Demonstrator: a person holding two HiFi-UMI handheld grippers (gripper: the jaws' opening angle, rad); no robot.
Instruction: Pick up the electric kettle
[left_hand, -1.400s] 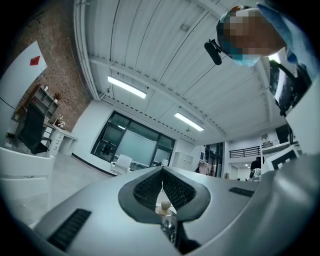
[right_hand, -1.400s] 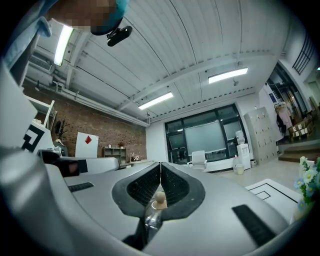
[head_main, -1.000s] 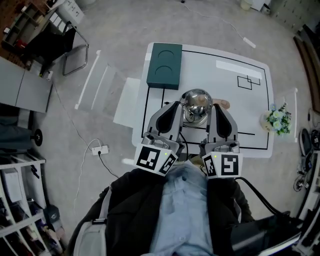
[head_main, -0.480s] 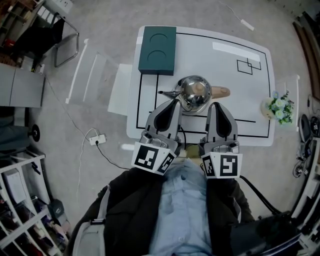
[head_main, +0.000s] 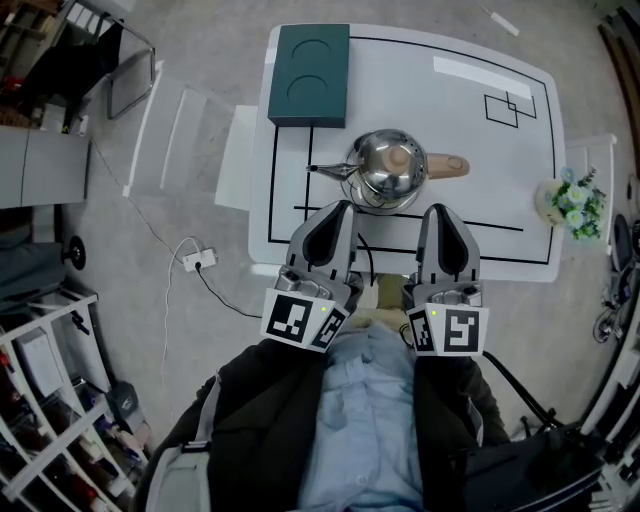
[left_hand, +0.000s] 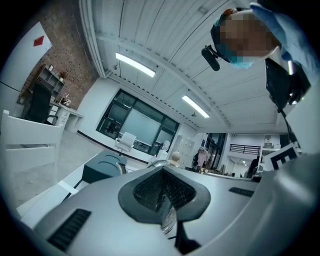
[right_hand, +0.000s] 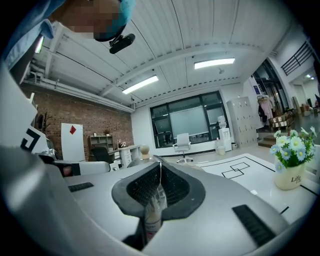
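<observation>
The shiny steel electric kettle (head_main: 385, 172) stands on the white table (head_main: 450, 110), its thin spout pointing left and its wooden handle (head_main: 447, 165) pointing right. My left gripper (head_main: 339, 206) and right gripper (head_main: 441, 208) hover side by side over the table's near edge, just short of the kettle and apart from it. Both are shut with nothing between the jaws. In the left gripper view the left gripper (left_hand: 162, 170) hides most of the kettle, and only the kettle's knob (left_hand: 175, 157) pokes above it. The right gripper (right_hand: 159, 165) likewise shows only the knob (right_hand: 145, 149).
A dark green box (head_main: 310, 60) lies on the table's far left corner. A small pot of flowers (head_main: 573, 205) stands at the right edge. Black lines mark the tabletop. A white chair (head_main: 190, 150) and a power strip (head_main: 198, 262) are on the floor to the left.
Both grippers have sunk together. In the head view their tips now lie nearer me than the kettle instead of flanking it. Both have stayed shut.
</observation>
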